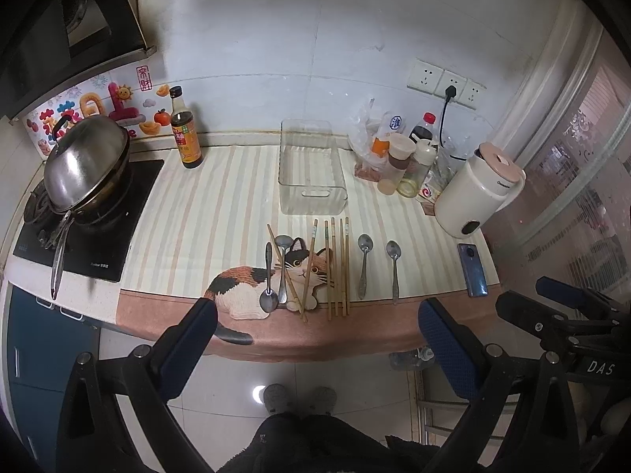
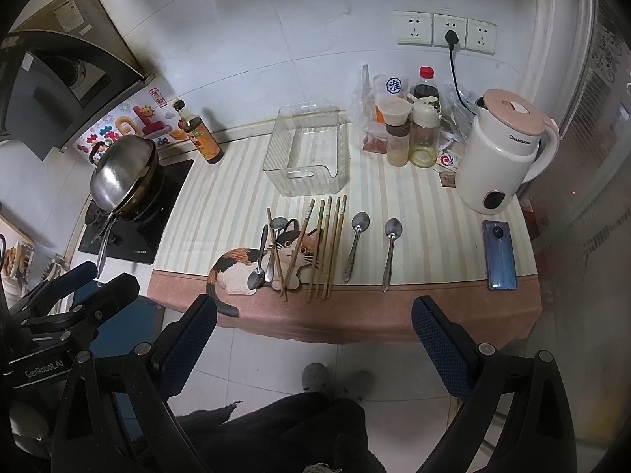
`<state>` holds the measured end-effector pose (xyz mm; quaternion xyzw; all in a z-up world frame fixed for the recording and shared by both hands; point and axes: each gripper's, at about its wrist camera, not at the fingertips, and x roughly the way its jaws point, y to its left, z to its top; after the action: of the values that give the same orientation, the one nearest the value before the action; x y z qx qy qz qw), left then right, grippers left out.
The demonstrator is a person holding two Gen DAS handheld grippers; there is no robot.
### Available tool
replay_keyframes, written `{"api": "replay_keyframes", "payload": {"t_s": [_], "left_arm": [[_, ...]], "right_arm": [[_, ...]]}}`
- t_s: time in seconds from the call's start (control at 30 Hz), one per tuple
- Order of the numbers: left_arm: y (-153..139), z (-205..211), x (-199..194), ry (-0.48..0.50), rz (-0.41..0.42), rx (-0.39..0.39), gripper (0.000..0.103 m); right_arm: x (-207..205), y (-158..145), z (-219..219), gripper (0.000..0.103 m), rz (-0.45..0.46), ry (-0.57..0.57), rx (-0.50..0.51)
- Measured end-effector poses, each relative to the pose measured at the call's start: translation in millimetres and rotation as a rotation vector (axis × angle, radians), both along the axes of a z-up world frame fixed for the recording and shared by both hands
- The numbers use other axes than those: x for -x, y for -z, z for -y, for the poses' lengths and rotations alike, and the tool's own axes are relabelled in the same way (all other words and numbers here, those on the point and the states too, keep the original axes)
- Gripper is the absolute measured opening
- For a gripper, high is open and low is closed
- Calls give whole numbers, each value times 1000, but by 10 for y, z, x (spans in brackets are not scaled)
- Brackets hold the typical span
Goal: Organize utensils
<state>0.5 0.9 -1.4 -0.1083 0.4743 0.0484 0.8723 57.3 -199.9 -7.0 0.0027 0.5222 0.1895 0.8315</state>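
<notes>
Utensils [image 1: 315,272] w/ chopstick ends overlapping spoons, partly hidden; bin [image 1: 311,169] see-thru.

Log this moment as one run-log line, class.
left gripper: open, empty | right gripper: open, empty | spoons, chopsticks: on mat | clear bin: empty

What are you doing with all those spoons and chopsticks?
Tidying them up, though nothing has been picked up yet. A person holds a left tool and a right tool, both open and empty, back from the counter's edge. Four spoons, like this one, and six wooden chopsticks lie on the cat-print cloth. The clear plastic bin just behind them holds nothing so far.
</notes>
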Motion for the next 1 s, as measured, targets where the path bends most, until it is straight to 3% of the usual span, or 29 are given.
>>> {"api": "replay_keyframes", "payload": {"t_s": [1.0], "left_arm": [[-49,-25,39,-10,8,-2,103]], "right_arm": [[8,-74,11,100,7,0,4]]}}
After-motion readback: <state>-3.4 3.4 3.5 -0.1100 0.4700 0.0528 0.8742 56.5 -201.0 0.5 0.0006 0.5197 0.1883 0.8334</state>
